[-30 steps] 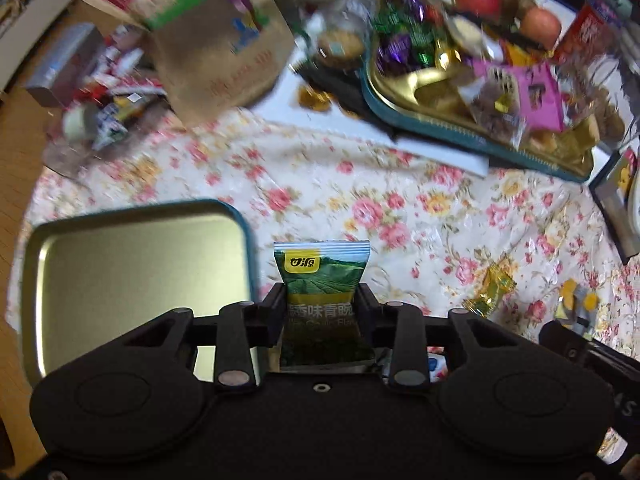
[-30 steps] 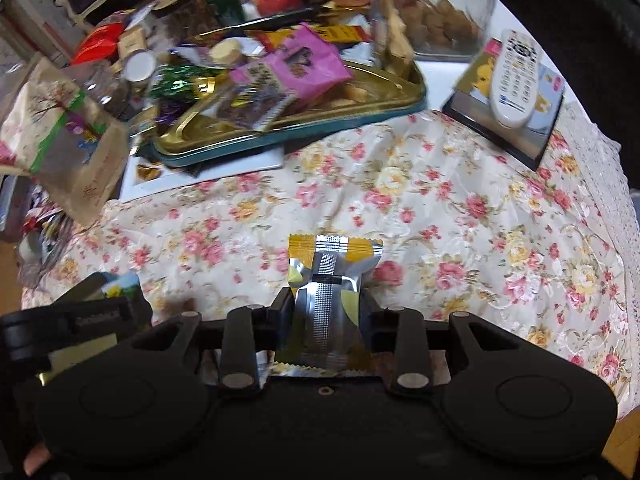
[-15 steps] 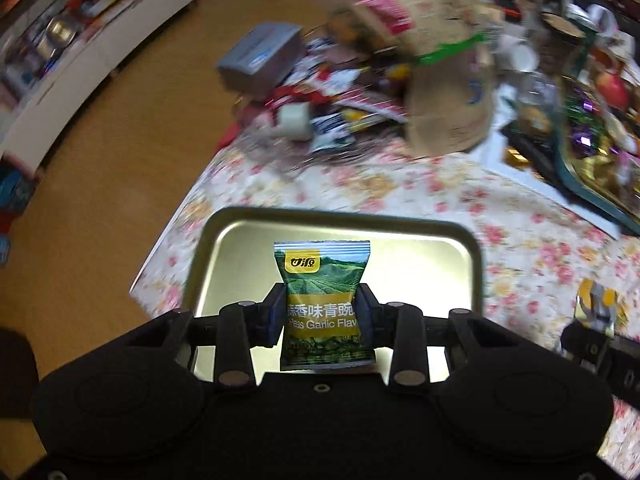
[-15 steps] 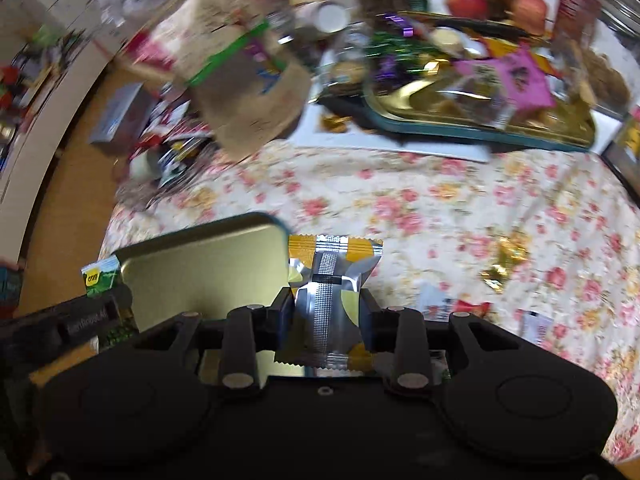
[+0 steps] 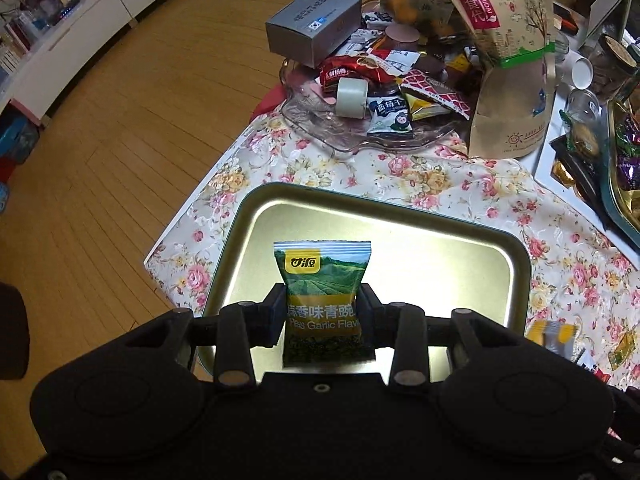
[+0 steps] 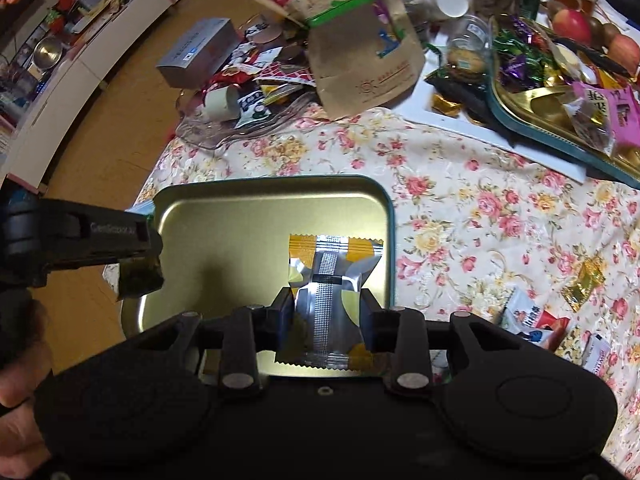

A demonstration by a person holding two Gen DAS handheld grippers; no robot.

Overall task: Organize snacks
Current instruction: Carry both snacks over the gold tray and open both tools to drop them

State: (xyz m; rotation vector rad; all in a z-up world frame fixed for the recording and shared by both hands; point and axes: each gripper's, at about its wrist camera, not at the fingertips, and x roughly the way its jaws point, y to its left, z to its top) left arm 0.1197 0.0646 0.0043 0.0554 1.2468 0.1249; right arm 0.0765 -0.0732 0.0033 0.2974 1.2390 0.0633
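Hovering over the shallow gold-coloured metal tray with a teal rim (image 5: 460,240), the left gripper (image 5: 322,312) pinches a green garlic-pea snack packet with a yellow logo (image 5: 322,280) upright between its fingers. A second ago the tray lay off to the left of this gripper, and half a second ago it had just slid underneath; now it fills the middle of the left wrist view. The right gripper (image 6: 326,316) is clamped on a silver and yellow foil snack packet (image 6: 330,280), held above the tray's right part near the rim (image 6: 390,220). A second ago this gripper faced open floral tablecloth (image 6: 480,208) with no tray below it. In the right wrist view the left gripper (image 6: 136,256) shows at the tray's left edge with its green packet. Beyond the tray stands a brown kraft paper pouch with a green band (image 5: 516,92) beside a clear plastic dish heaped with wrappers (image 5: 320,116).
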